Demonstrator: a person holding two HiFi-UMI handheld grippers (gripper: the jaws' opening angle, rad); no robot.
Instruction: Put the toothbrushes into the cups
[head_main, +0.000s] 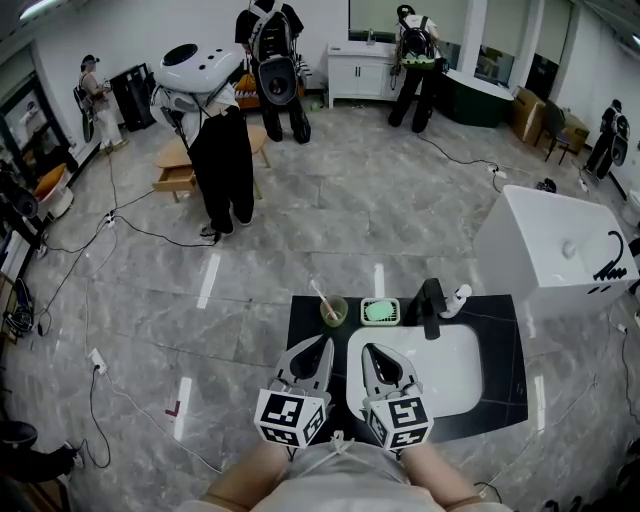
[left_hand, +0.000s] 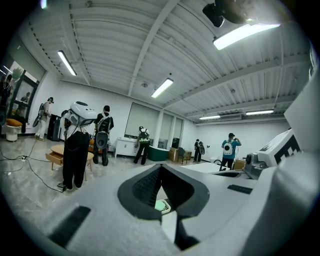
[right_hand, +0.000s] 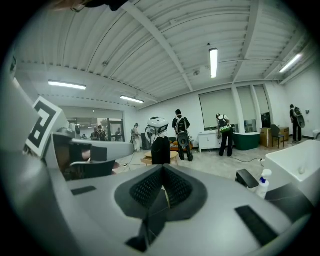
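Note:
A green cup (head_main: 333, 311) stands at the back left of the black counter (head_main: 505, 395), and a pale toothbrush (head_main: 322, 295) leans in it. My left gripper (head_main: 322, 343) hovers just in front of the cup, its jaws together with nothing between them. My right gripper (head_main: 372, 350) is beside it over the white basin (head_main: 450, 375), jaws also together and empty. In the left gripper view the left gripper (left_hand: 161, 167) is shut, and the green soap dish (left_hand: 161, 205) shows below the tips. In the right gripper view the right gripper (right_hand: 162, 169) is shut.
A green soap dish (head_main: 380, 312), a black faucet (head_main: 432, 308) and a white bottle (head_main: 457, 298) line the counter's back edge. A white tub (head_main: 560, 245) stands at the right. Cables cross the floor, and several people stand farther off near a wooden table (head_main: 180, 165).

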